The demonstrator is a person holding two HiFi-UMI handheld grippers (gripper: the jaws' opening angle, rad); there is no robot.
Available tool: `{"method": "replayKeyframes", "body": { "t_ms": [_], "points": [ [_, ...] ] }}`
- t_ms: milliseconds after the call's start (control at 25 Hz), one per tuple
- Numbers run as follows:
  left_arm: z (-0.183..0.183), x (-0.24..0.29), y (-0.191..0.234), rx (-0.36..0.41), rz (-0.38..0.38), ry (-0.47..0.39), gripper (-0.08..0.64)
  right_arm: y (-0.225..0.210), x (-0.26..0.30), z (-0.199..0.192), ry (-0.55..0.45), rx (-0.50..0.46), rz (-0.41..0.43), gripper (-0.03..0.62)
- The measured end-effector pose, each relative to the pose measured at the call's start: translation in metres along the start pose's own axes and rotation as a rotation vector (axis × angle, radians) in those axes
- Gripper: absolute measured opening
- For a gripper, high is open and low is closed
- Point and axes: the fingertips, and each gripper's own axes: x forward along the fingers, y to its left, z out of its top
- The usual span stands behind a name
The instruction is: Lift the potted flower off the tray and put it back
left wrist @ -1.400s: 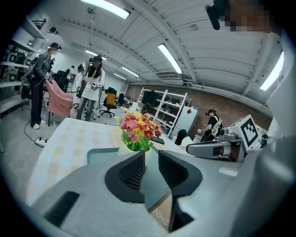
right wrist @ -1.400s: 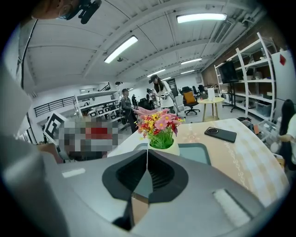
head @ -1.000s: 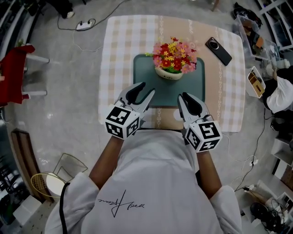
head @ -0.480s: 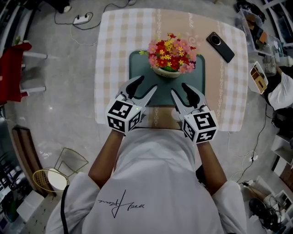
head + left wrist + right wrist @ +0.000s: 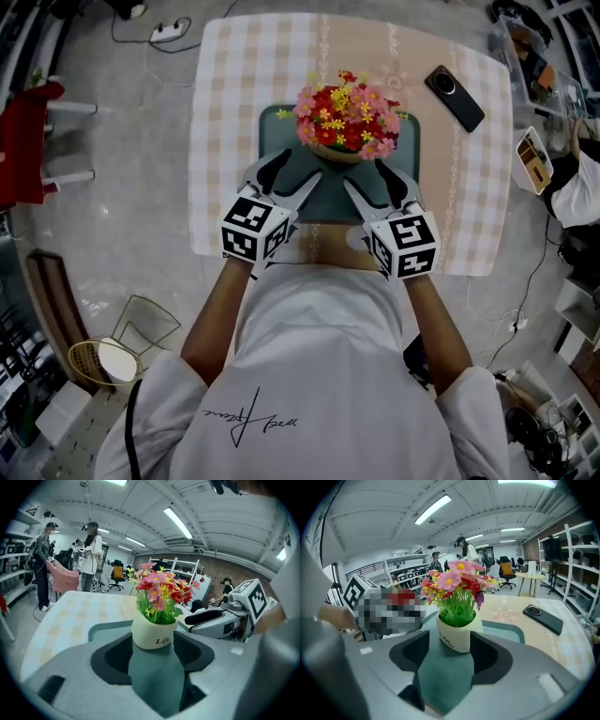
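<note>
1. A white ceramic pot of pink, red and yellow flowers (image 5: pixel 345 120) stands upright on a dark green tray with rounded corners (image 5: pixel 275 131), toward the tray's far edge.
2. The tray lies on a table under a beige-and-white checked cloth (image 5: pixel 234 84). A black smartphone (image 5: pixel 455 91) lies on the cloth, well apart from the tray on its right.
3. The grey-and-white left gripper (image 5: pixel 305 166) points down at the pot from the tray's near left. Its jaws have just been opening and stand wide apart. Nothing is between its black pads; the pot sits just beyond the tips, untouched.
4. The grey-and-white right gripper (image 5: pixel 366 175) mirrors it from the near right. Its jaws have also just been opening and gape wide, gripping nothing, with the pot just ahead of the tips.
5. A person in a white shirt (image 5: pixel 319 375) holds both grippers side by side.
</note>
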Motion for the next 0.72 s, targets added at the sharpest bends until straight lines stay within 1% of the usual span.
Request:
{"method": "replayKeyframes", "body": {
  "t_ms": [280, 400, 560, 720],
  "points": [
    [-0.004, 0.015, 0.002, 0.011, -0.005, 0.029, 0.302, -0.009, 0.016, -0.005, 0.031, -0.018, 0.007, 0.319],
    [-0.005, 0.021, 0.004, 0.028, -0.009, 0.040, 0.311, -0.013, 0.021, -0.006, 0.037, -0.027, 0.005, 0.331],
    [-0.007, 0.029, 0.003, 0.055, -0.030, 0.058, 0.322, -0.021, 0.026, -0.009, 0.049, -0.037, 0.006, 0.348],
    [-0.008, 0.035, 0.003, 0.061, -0.046, 0.077, 0.324, -0.026, 0.031, -0.015, 0.069, -0.048, 0.010, 0.359]
  ]
}}
